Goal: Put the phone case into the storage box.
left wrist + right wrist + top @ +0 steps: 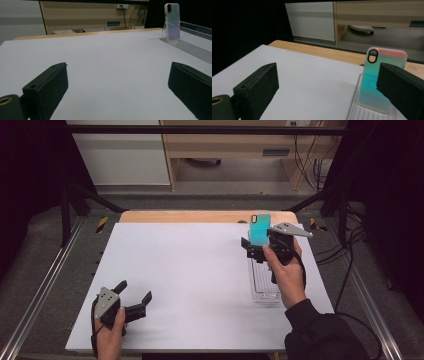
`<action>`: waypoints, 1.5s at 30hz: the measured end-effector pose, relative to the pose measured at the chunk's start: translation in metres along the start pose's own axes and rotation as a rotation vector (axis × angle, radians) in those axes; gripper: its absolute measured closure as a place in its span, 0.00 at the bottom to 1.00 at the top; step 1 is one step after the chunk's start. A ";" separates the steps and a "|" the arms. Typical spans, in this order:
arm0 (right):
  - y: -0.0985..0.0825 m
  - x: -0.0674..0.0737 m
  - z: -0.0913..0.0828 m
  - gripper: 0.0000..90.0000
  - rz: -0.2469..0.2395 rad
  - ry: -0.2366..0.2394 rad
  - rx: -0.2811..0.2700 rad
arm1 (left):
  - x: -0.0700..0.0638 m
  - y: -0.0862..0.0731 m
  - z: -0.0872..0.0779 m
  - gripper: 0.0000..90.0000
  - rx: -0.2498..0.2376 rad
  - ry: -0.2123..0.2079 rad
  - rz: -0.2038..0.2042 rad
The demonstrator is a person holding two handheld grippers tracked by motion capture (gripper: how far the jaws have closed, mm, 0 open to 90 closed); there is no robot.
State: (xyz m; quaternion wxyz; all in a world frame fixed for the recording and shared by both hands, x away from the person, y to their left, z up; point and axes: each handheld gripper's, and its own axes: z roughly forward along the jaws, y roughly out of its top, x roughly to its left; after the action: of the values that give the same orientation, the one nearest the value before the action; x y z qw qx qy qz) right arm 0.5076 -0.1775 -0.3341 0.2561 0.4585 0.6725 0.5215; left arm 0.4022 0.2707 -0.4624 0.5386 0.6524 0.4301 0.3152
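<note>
The right gripper (257, 247) has its fingers (257, 86) spread apart and grasping nothing; they stand at the far right of the white worktop (195, 270), just short of an iridescent teal phone case with a clear rim and an oval camera cut-out (378, 80). The case stands upright, leaning in the far end of a clear ribbed plastic rack (264, 282), which holds its flat back facing the gripper. In the right gripper view one finger overlaps the case's right edge while the other is well to its left, so the hand seems lined up to close across the case, though whether any finger touches it cannot be told.

The left gripper (134, 301) rests near the left front corner of the worktop, fingers (48, 86) likewise released and empty, well apart from the case and probably waiting.

Nothing lies between them. The rack's slots and walls may hinder a sideways pull. Beyond the worktop stand a wooden cabinet (235, 142) and trailing cables.
</note>
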 end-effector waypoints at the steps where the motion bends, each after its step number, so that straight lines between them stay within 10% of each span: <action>1: 0.000 0.000 -0.001 0.05 0.000 0.002 -0.010 | 0.000 0.000 0.000 0.03 -0.001 0.000 0.001; 15: -0.005 -0.001 -0.014 0.05 -0.097 -0.025 -0.154 | 0.011 0.003 -0.006 0.03 -0.012 0.019 0.021; 27: -0.015 -0.008 -0.031 0.04 -0.129 -0.015 -0.172 | 0.027 0.007 -0.013 0.02 -0.042 0.032 0.009; 45: -0.023 -0.033 -0.070 0.04 -0.092 -0.064 -0.219 | 0.035 0.007 -0.018 0.01 -0.059 0.048 -0.008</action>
State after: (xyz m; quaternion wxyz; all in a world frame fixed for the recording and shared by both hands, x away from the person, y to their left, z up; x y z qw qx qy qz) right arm 0.4570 -0.2402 -0.3373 0.3496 0.4129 0.6234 0.5645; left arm 0.4033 0.3093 -0.4538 0.5484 0.6267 0.4361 0.3410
